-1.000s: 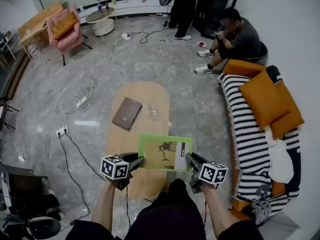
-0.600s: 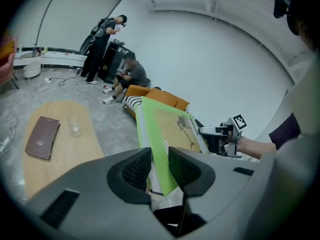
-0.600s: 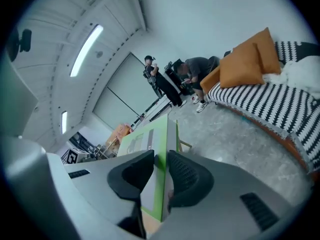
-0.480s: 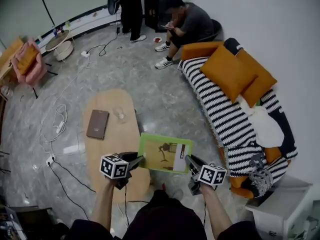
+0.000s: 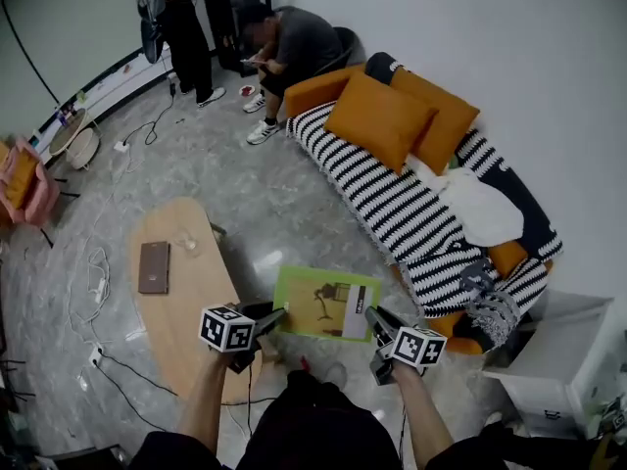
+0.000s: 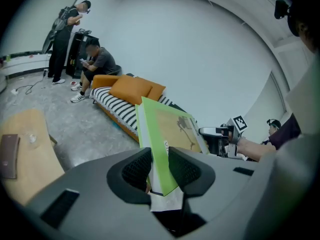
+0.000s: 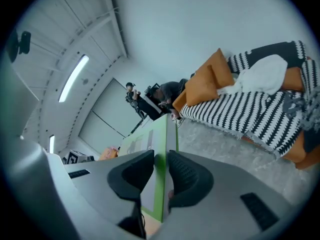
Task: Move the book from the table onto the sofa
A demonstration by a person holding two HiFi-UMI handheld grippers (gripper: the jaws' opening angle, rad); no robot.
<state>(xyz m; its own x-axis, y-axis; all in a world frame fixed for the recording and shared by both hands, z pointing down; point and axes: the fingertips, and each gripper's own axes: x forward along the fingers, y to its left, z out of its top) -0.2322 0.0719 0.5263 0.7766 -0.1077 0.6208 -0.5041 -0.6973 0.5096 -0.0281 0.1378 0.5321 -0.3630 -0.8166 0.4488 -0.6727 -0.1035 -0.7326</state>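
Note:
A green book [image 5: 324,303] hangs flat in the air above the grey floor, held from both sides. My left gripper [image 5: 274,315] is shut on its left edge, and the left gripper view has the green book [image 6: 167,134] clamped between the pads. My right gripper [image 5: 373,317] is shut on the right edge, and the right gripper view looks along the green book [image 7: 160,156] edge-on in its jaws. The striped sofa [image 5: 392,199] with orange cushions [image 5: 382,117] stretches ahead and to the right. The wooden table [image 5: 171,297] lies to the left.
A brown notebook [image 5: 154,266] and a small clear object [image 5: 188,247] rest on the table. A seated person [image 5: 289,47] and a standing person [image 5: 181,18] are at the sofa's far end. A white cloth [image 5: 478,209] lies on the sofa. A white cabinet [image 5: 563,370] stands at right. Cables [image 5: 98,282] trail across the floor.
The view has swung right: the sofa has come from the right edge to the middle and the table has slid left. The book stays clamped between both grippers.

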